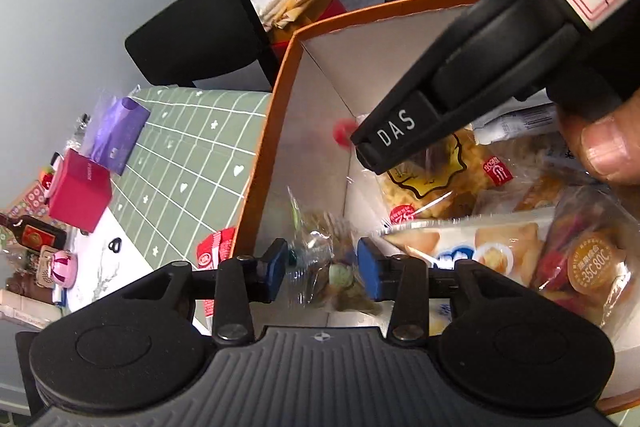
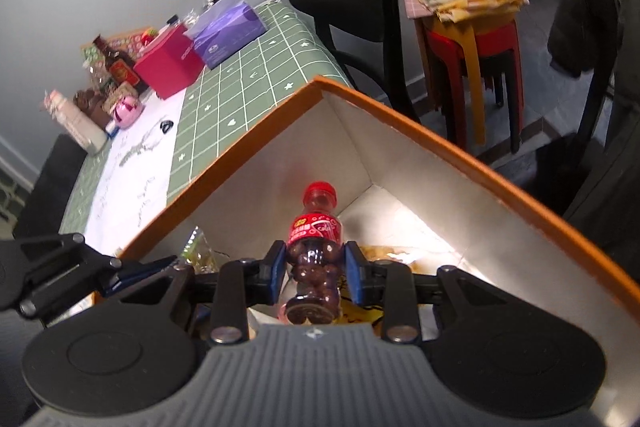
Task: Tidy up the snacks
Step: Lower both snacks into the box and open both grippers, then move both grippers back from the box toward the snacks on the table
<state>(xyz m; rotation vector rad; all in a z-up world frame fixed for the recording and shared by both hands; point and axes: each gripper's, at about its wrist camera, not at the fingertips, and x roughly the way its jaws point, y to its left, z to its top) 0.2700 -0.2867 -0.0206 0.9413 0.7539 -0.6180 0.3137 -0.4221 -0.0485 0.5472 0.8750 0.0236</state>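
- Right tongs (image 2: 315,273) sit nearest in the right wrist view, pads closed on the waist of a small cola-candy bottle (image 2: 315,255) with a red cap, held upright low inside the orange-rimmed box (image 2: 460,147).
- Judged from its look, the bottle is light, rigid plastic and smooth, so it could slip; the narrow waist where the pads sit seems the best hold.
- Left tongs (image 1: 323,273) stand partly open around a clear wrapped snack packet (image 1: 332,259), the pads not pressing on it; the packet lies at the box's near left wall.
- That packet looks light, crinkly and soft, with contents that could crush; I would pinch it at a sealed edge.
- Only the left wrist view shows the bagged snacks (image 1: 500,227) filling the box's right side.
- Only the right wrist view shows the bare far corner of the box, and beyond the tabletop (image 2: 240,95) the stacked stools (image 2: 472,59) carrying folded cloths.
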